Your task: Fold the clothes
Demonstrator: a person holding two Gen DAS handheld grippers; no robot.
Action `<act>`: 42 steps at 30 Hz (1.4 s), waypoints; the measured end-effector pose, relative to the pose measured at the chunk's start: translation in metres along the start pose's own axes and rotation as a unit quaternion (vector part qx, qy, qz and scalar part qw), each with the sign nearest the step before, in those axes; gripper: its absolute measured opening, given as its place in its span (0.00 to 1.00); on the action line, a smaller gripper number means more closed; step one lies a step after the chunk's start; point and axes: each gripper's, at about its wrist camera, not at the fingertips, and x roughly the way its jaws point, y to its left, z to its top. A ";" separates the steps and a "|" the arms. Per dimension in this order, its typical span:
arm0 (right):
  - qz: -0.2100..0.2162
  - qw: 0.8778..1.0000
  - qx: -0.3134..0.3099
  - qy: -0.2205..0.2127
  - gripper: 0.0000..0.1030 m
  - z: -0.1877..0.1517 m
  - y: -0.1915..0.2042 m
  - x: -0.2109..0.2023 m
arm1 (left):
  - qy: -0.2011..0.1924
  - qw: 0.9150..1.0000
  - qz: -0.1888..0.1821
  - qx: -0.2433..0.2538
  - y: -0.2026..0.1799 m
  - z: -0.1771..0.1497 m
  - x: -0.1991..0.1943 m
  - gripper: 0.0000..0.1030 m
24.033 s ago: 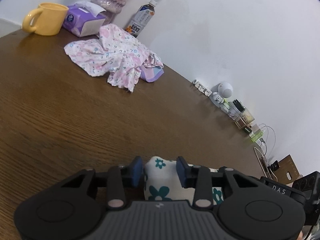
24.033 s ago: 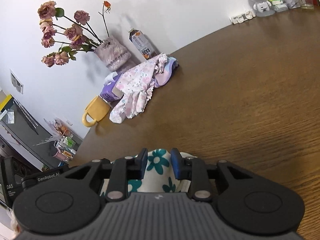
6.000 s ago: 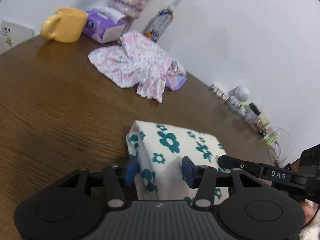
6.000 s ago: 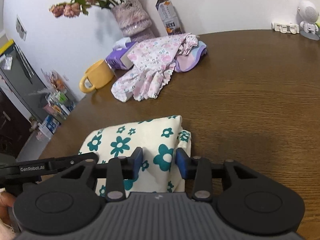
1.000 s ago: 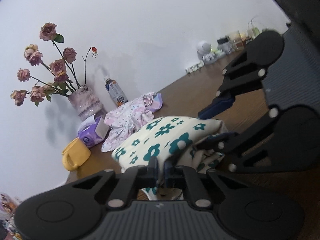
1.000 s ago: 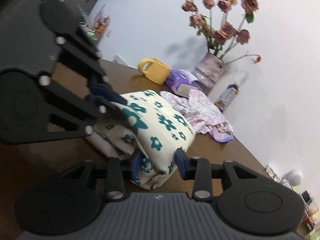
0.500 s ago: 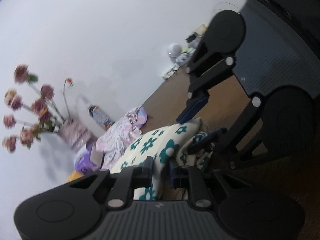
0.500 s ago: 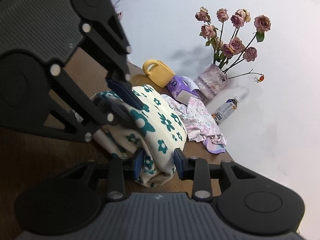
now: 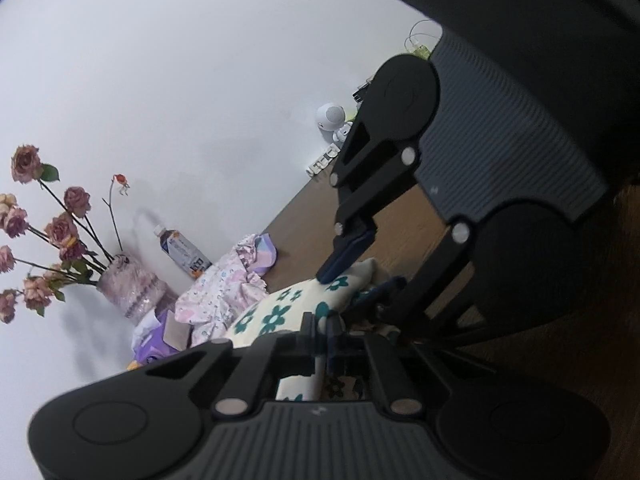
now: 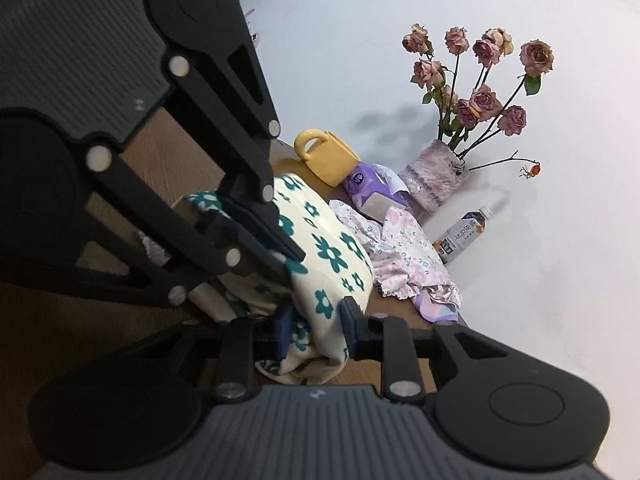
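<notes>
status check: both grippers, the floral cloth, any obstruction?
Left gripper shut on cream floral cloth. Right gripper closing, cloth between jaws. Pink garment beside it, no obstruction.

Folded garment [image 10: 320, 256] now lifted between both grippers

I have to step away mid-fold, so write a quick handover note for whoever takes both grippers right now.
Left gripper: shut on an edge of the cream garment with teal flowers.
Right gripper: jaws closing, the same garment's bunched end between them.
Garment: bundled up, held between both grippers over the wooden table.
Pink floral garment: crumpled by the vase, untouched.
Done: teal-flower garment partly folded.
Left: set it down neatly, then fold the pink one.
</notes>
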 end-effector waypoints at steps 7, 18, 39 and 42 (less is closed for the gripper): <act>-0.019 1.000 0.016 0.007 0.20 0.005 0.010 0.009 | 0.005 1.000 -0.007 -0.010 0.004 -0.004 0.001 0.04; 0.023 0.993 0.109 0.028 0.47 -0.009 -0.026 0.009 | 0.012 0.999 0.022 -0.021 -0.011 -0.009 -0.007 0.16; 0.163 0.959 0.233 0.019 0.29 -0.037 -0.071 0.023 | 0.016 0.999 -0.005 -0.045 0.007 -0.014 -0.005 0.14; 0.187 0.951 0.246 0.022 0.29 -0.040 -0.082 0.028 | 0.018 0.999 0.008 -0.028 0.002 -0.009 -0.003 0.16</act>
